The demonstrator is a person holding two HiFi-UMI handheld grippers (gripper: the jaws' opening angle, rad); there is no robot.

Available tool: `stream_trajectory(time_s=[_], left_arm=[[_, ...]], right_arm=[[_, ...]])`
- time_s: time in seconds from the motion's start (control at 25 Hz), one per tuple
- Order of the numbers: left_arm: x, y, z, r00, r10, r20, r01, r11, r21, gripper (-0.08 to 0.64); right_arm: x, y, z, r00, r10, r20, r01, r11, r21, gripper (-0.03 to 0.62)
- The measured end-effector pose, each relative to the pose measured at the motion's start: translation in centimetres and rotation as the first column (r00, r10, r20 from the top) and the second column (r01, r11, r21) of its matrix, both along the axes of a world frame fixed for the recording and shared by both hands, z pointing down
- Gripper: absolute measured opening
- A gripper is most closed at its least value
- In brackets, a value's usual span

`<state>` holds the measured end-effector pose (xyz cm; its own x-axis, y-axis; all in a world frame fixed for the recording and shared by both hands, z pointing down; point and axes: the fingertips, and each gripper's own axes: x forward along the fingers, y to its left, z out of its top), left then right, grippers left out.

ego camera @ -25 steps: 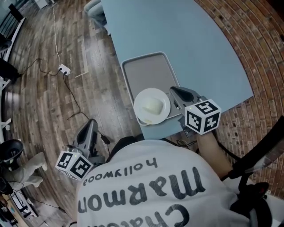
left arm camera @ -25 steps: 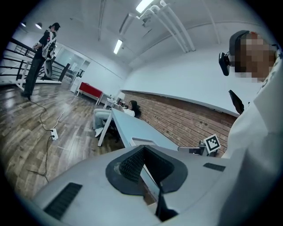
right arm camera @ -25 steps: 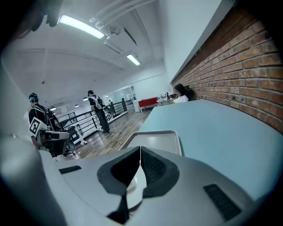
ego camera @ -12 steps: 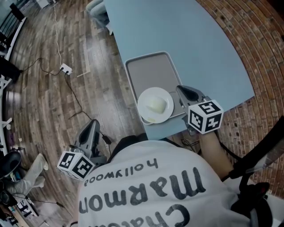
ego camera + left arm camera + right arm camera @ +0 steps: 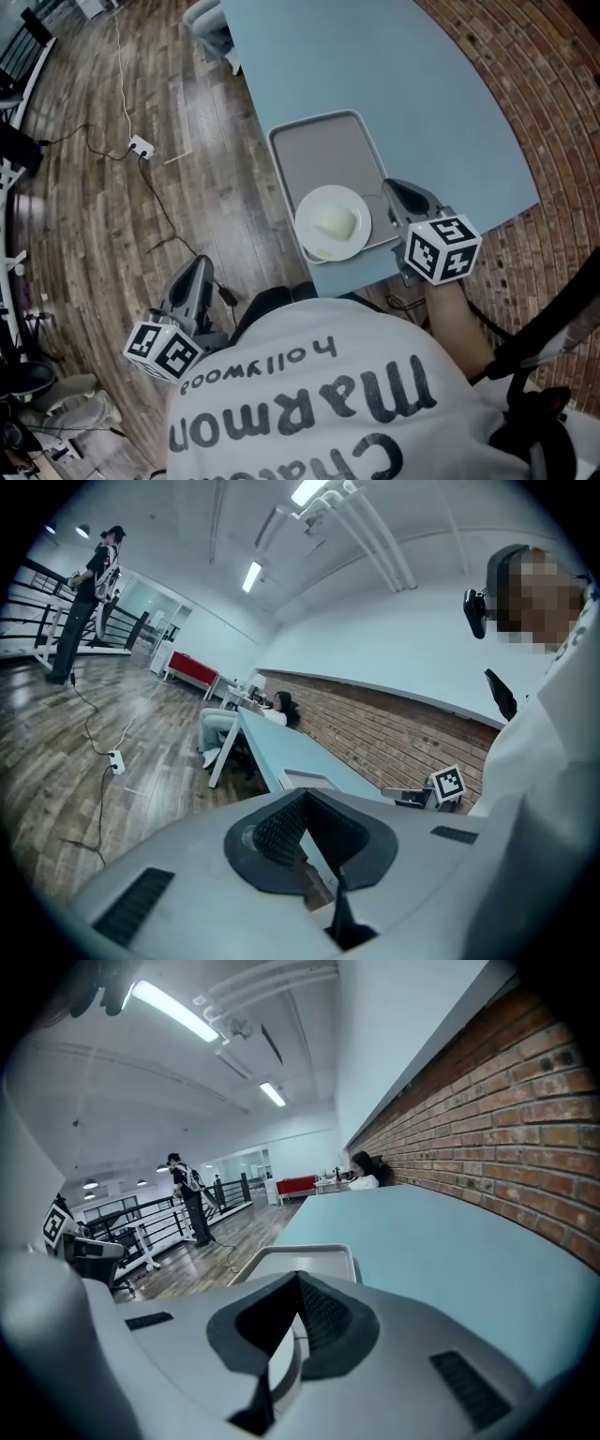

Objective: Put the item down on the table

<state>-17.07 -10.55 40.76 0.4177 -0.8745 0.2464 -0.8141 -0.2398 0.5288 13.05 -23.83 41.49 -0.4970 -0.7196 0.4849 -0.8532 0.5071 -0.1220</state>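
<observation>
Bearing tray (image 5: 323,155), blue table (image 5: 375,66) (wood floor (image 5: 112,225))

A long pale-blue table (image 5: 394,84) runs beside a red brick wall (image 5: 487,1138) on a wood-plank floor (image 5: 112,234), where a white power strip (image 5: 138,146) lies on its cable. Strip lights (image 5: 173,1012) glow overhead; black railings (image 5: 37,602) stand far off
</observation>
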Motion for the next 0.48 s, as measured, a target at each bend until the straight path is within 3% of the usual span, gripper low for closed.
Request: stream_trajectory(time_s=[0.48], left_arm=[[0.36, -0.98, 0.05, 1.0, 0.03, -0.008, -0.03, 1.0, -0.003, 0.006]], right_arm=[[0.89, -0.28, 0.37, 0.999, 0.032, -0.033, -0.033, 0.999, -0.017, 0.009]])
